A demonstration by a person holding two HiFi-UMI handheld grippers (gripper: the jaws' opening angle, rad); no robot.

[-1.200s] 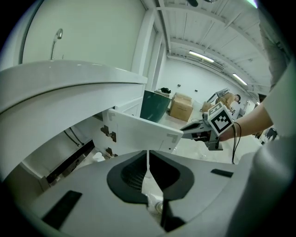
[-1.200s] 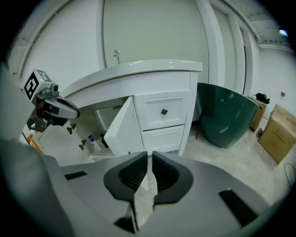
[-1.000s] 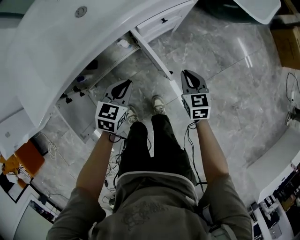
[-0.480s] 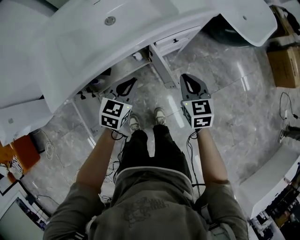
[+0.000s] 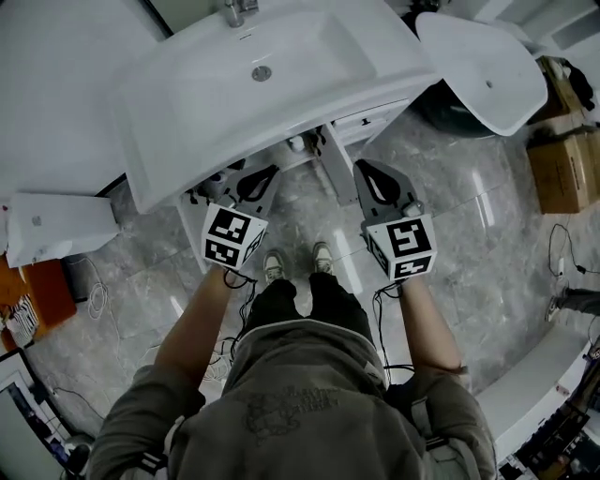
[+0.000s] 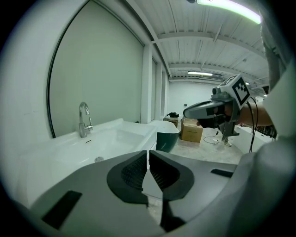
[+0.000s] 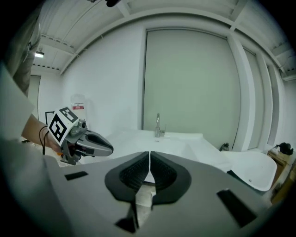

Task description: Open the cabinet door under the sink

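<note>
The person stands facing a white sink [image 5: 187, 103] with a chrome faucet [image 5: 234, 11] at its back edge and a drain [image 5: 262, 72] in the bowl. Under the sink the cabinet interior [image 5: 225, 178] lies exposed, with pipework and small dark items inside. A narrow white panel that looks to be the cabinet door [image 5: 337, 167] juts out edge-on toward the person's shoes [image 5: 273, 266].

In the head view this door runs between the two grippers. The left gripper [image 5: 265, 174] is off to its left, over the exposed cabinet. The right gripper [image 5: 364, 169] is just beside its right edge, and I cannot tell whether it touches. Both gripper views look across the top of the basin toward the faucet, so the fingers sit at about rim height, with the door lower down.

The left gripper's fingers [image 6: 134, 172] are pressed together with only a thin slit between the ribbed pads and nothing in it. The right gripper's fingers [image 7: 164, 173] are clenched the same way, also empty. Each gripper shows in the other's view, held level and apart.

To the right stands a second white basin [image 5: 487, 66] on a dark green base [image 5: 448, 105], with a cardboard box [image 5: 562, 159] beyond it. A white box [image 5: 56, 225] sits at the left on the grey marble floor [image 5: 487, 244], where cables [image 5: 98, 300] trail.
</note>
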